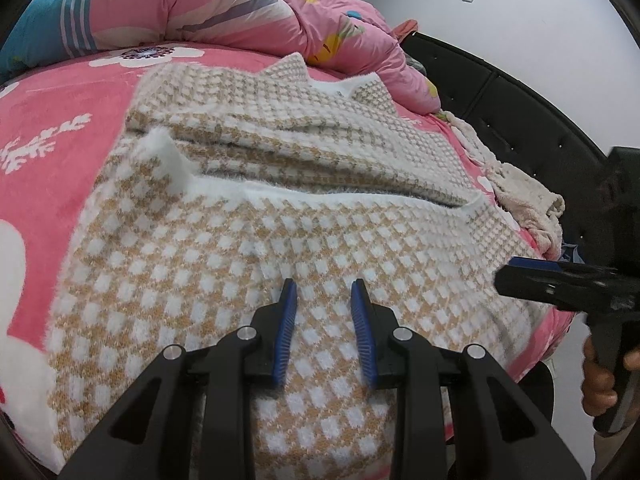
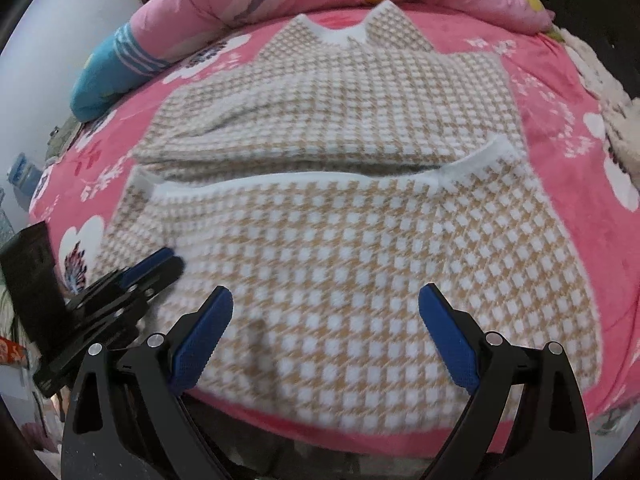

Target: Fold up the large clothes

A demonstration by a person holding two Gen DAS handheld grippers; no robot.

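The checked sweater [image 2: 340,208] lies folded on the pink bed [image 2: 560,128]. The left hand-held gripper [image 1: 324,292] angles down over the sweater's near edge, jaws slightly apart, gripping nothing. The right hand-held gripper [image 2: 326,300] hovers above the sweater, jaws spread wide.

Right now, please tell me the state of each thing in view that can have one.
sweater: lying on the bed, bottom half folded up over the sleeves, neckline still uncovered.
left gripper: open a little, nothing between the pads, over the sweater.
right gripper: wide open, empty, above the sweater's near edge.
pink quilt: bunched up at the far side of the bed.
bed sheet: spread flat under the sweater.
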